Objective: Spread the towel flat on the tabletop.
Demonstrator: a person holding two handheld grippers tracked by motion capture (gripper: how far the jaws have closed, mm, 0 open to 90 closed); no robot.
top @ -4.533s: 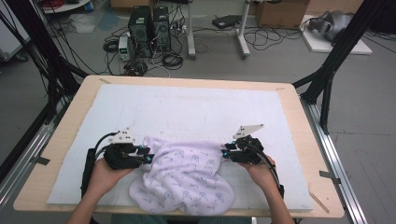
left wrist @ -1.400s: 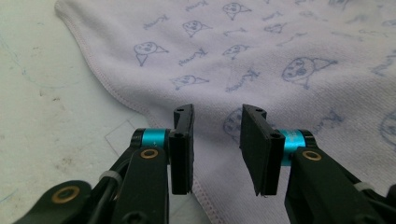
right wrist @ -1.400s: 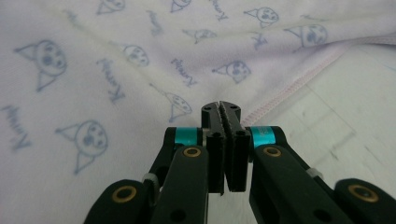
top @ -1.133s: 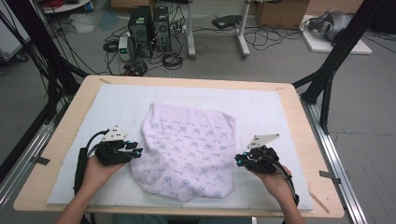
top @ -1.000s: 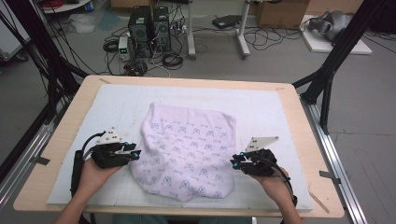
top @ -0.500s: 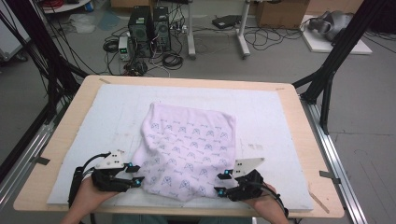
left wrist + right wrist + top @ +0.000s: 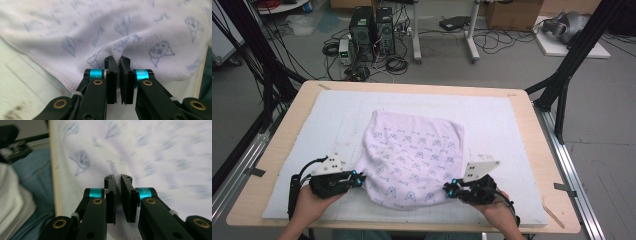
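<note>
A pale lilac towel [image 7: 412, 155] with a blue print lies spread on the white mat [image 7: 502, 125] in the high view. My left gripper [image 7: 360, 179] sits at the towel's near left edge; its jaws have just closed and pinch a raised fold of the towel [image 7: 117, 50]. At the near right edge, my right gripper [image 7: 447, 190] has also just closed its jaws on the towel's [image 7: 150, 150] hem. In the left gripper view my left gripper [image 7: 117, 59] grips the fold. In the right gripper view my right gripper [image 7: 117, 178] holds cloth between its pads.
The mat covers a wooden table [image 7: 277, 150] with a metal rail [image 7: 572, 165] on the right. The near table edge lies just behind both hands. Black frame posts [image 7: 562, 85] stand at the far corners. Computers and cables [image 7: 372, 30] sit on the floor beyond.
Both grippers have moved from beside the towel toward its near corners and closed on its edge. The towel has stayed spread in place.
</note>
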